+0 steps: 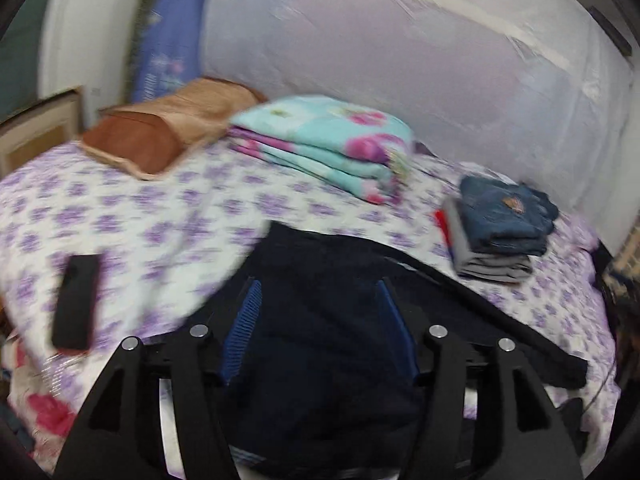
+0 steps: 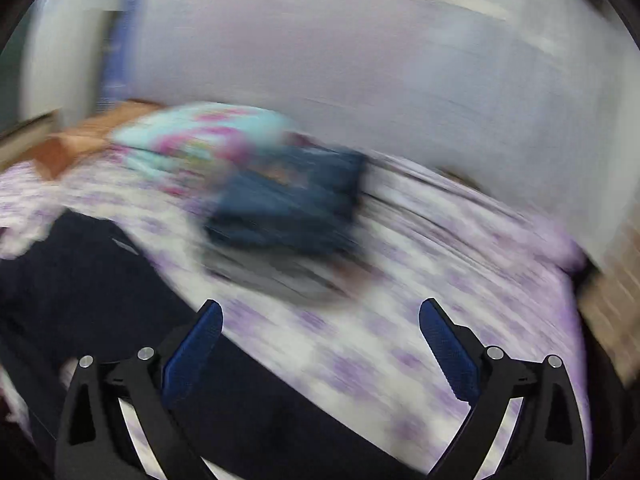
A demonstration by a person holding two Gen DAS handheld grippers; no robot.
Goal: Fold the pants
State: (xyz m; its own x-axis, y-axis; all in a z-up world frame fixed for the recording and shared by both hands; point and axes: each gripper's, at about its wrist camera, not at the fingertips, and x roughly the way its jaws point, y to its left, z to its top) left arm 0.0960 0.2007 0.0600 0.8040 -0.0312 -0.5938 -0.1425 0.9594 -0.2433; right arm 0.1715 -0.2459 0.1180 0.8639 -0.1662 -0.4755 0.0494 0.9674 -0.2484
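Observation:
Dark navy pants (image 1: 328, 340) lie spread on the purple-flowered bed sheet (image 1: 160, 216). My left gripper (image 1: 318, 286) hangs over the pants with its blue-padded jaws apart and nothing between the pads. In the blurred right wrist view the same pants (image 2: 100, 292) run from the left down to the bottom centre. My right gripper (image 2: 320, 308) is wide open over the sheet (image 2: 380, 352), just right of the pant leg, and its left finger (image 2: 196, 348) overlaps the cloth's edge.
A stack of folded jeans and grey clothes (image 1: 500, 228) sits at the right, also in the right wrist view (image 2: 288, 216). A folded floral blanket (image 1: 328, 144) and a brown pillow (image 1: 168, 128) lie at the back. A black phone (image 1: 76, 300) lies at the left.

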